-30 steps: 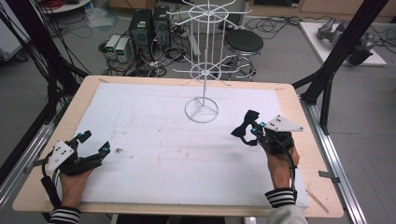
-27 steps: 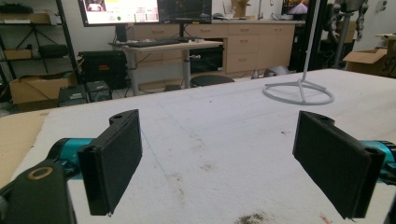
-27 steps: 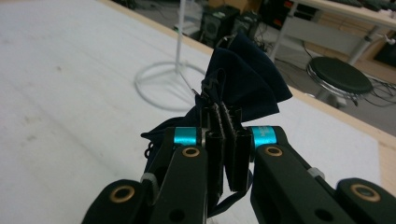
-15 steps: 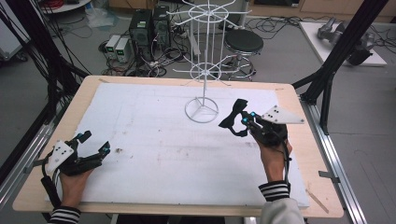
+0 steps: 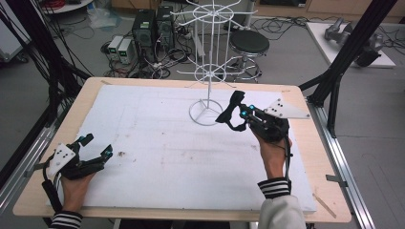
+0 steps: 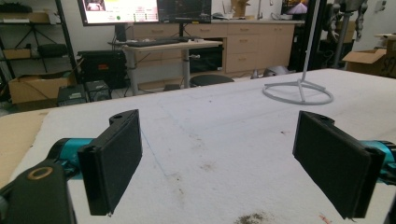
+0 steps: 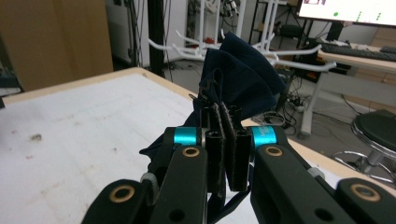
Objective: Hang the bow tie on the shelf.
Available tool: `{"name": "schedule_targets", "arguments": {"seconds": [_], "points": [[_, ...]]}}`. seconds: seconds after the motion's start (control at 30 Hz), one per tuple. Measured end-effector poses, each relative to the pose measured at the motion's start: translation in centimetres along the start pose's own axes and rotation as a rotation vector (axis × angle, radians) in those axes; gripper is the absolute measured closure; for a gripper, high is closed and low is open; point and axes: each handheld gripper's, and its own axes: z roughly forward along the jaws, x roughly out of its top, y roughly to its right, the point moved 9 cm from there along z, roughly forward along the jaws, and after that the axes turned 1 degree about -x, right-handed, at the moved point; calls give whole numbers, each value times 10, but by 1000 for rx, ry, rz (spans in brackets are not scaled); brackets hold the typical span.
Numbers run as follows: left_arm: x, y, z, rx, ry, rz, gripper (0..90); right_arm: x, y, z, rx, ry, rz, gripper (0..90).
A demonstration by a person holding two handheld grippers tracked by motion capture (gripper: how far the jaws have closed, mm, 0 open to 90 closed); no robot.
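High view: right gripper (image 5: 232, 113) raised above the white pad (image 5: 157, 143), jaws clenched on a dark navy cloth (image 5: 233, 107); the cloth is bunched and dark against the black jaws, so its outline and kind are hard to make out. The white wire rack (image 5: 208, 71) stands just beyond and to the left of these jaws, its ring base (image 5: 206, 112) resting on the pad right beside the cloth; whether cloth and base touch cannot be told from here. The rack's top is cut off by the frame edge. Left gripper (image 5: 96, 150) lies low at the near left of the pad, well apart from the right one, jaws released, nothing between them. Left gripper view: both black pads (image 6: 114, 158) stand wide apart over bare, stained pad; the ring base (image 6: 299, 91) sits far ahead to the right, its pole cut off at the top. Right gripper view: jaws pressed together on the cloth (image 7: 240, 77), which rises in folds above the fingertips and hangs below them, hiding part of the rack's white arms (image 7: 187, 46) behind it. A black stool (image 7: 376, 128) stands on the floor off the table to the right.
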Motion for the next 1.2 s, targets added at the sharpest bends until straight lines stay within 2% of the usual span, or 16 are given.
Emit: {"name": "schedule_targets", "arguments": {"seconds": [0.57, 0.9, 1.2], "points": [[0, 0, 0, -1, -1, -2, 161, 34, -25, 17, 81, 68, -28, 880], [0, 0, 0, -2, -2, -1, 161, 47, -35, 28, 112, 76, -46, 880], [0, 0, 0, -3, -3, -5, 161, 55, -40, 48, 124, 61, -54, 880]]}}
